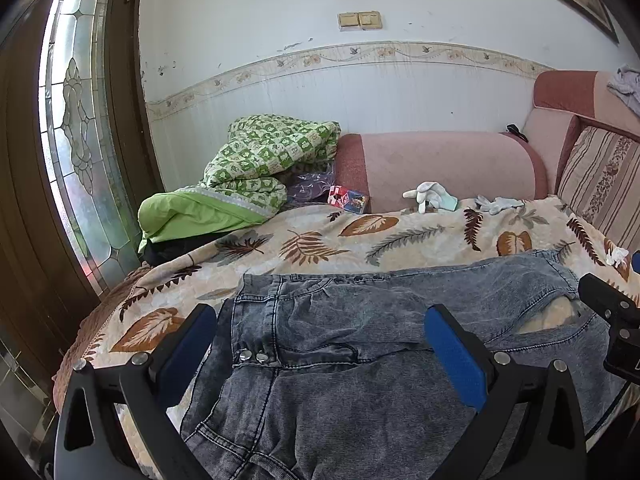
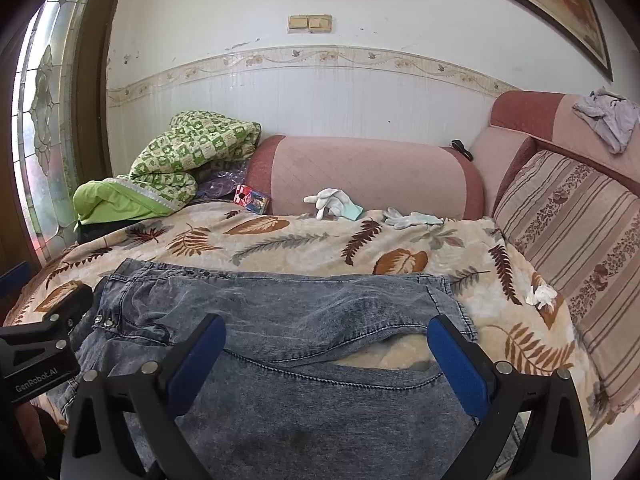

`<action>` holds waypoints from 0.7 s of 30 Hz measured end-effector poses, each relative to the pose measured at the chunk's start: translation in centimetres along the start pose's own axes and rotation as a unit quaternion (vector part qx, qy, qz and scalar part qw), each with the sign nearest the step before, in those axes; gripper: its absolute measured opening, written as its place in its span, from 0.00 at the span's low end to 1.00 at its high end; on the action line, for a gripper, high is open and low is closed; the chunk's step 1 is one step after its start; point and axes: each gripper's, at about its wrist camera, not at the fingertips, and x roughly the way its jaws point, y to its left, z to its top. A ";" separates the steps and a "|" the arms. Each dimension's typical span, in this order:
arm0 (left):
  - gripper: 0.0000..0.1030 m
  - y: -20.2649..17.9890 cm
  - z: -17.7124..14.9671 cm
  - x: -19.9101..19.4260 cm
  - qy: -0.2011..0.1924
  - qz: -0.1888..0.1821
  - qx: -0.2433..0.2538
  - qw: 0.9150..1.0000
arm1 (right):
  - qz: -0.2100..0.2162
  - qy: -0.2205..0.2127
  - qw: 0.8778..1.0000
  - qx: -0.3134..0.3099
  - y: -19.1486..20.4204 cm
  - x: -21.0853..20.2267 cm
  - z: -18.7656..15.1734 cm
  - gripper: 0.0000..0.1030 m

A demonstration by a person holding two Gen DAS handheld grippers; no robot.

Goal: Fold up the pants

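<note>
waistband end (left): the jeans (image 1: 360,344) lie spread on the leaf-print cover (image 1: 304,240) of the bed, waist with its two metal snaps (image 1: 253,357) toward the left, legs running off to the right
left gripper (image 1: 320,344): hovers low over the waist and fly area, blue pads wide apart, nothing between them; whether the pads touch the denim cannot be told
left pose: fingers point forward across the bed toward the wall, roughly level, body of the tool at the near edge of the bed
mid garment: one leg lies over the other with a gap where the pale cover (image 2: 384,354) shows through; the far leg looks already laid across, so I judge a lengthwise fold is partly made but not squared up
right gripper (image 2: 326,354): over the leg section just beside that gap, blue pads spread, holding nothing
right pose: parallel to the left tool, same forward heading, close alongside; the left tool's black body (image 2: 44,344) shows at the left edge of the right view
step in hand (judgement): both tools released and positioned above the cloth, early to middle of the task
next move (judgement): calls for pinching a doubled edge at waist and at leg together, then carrying one end over the other without dragging the cover
far side, clear of the work: green quilt (image 1: 256,160), white gloves (image 2: 336,202), striped cushion (image 2: 576,236)
</note>
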 end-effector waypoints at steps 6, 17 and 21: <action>1.00 0.1 -0.1 0.2 0.003 -0.001 -0.001 1.000 | -0.001 0.001 1.000 -0.002 0.2 0.1 0.0 0.99; 1.00 0.3 -0.5 1.3 0.017 -0.001 -0.002 1.000 | -0.002 0.010 1.000 -0.004 0.5 0.7 -0.1 0.99; 1.00 0.3 -0.7 1.9 0.024 -0.001 -0.001 1.000 | -0.002 0.016 1.000 -0.003 0.4 1.3 -0.3 0.99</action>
